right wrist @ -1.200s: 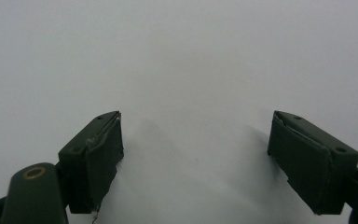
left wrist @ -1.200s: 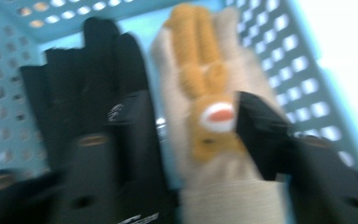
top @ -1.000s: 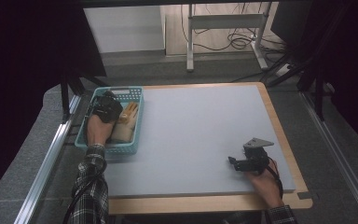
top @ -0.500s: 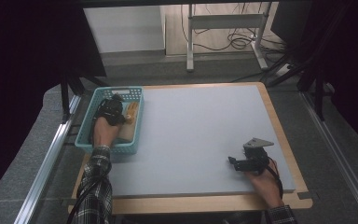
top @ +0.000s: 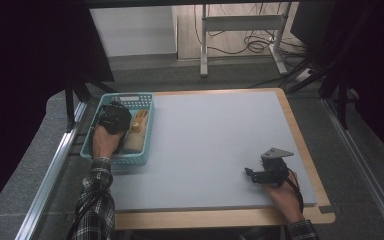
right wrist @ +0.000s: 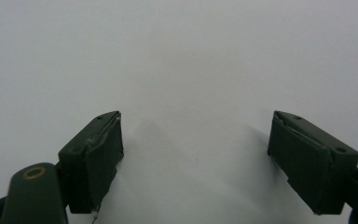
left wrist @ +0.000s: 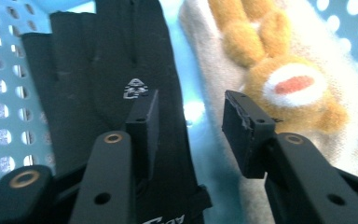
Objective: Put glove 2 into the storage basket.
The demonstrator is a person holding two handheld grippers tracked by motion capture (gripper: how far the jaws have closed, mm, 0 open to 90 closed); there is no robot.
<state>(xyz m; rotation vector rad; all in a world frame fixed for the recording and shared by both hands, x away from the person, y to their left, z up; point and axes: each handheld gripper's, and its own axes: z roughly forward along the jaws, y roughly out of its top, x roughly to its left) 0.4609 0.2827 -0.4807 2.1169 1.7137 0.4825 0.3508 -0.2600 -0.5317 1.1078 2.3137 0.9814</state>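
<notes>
Two soft items fill the basket [top: 146, 131]: left gripper [left wrist: 189, 121], jaws just parting, empty, over glove [left wrist: 98, 79]; pinch its limp cuff.

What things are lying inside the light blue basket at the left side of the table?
Inside the basket lie a black fingerless glove and a beige cloth with an orange plush animal on it. The left gripper and the hand cover part of the contents.

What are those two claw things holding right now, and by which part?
Nothing. The left gripper has just been opening its jaws over a black glove in the basket, gripping nothing. The right gripper hangs open over the table.
</notes>
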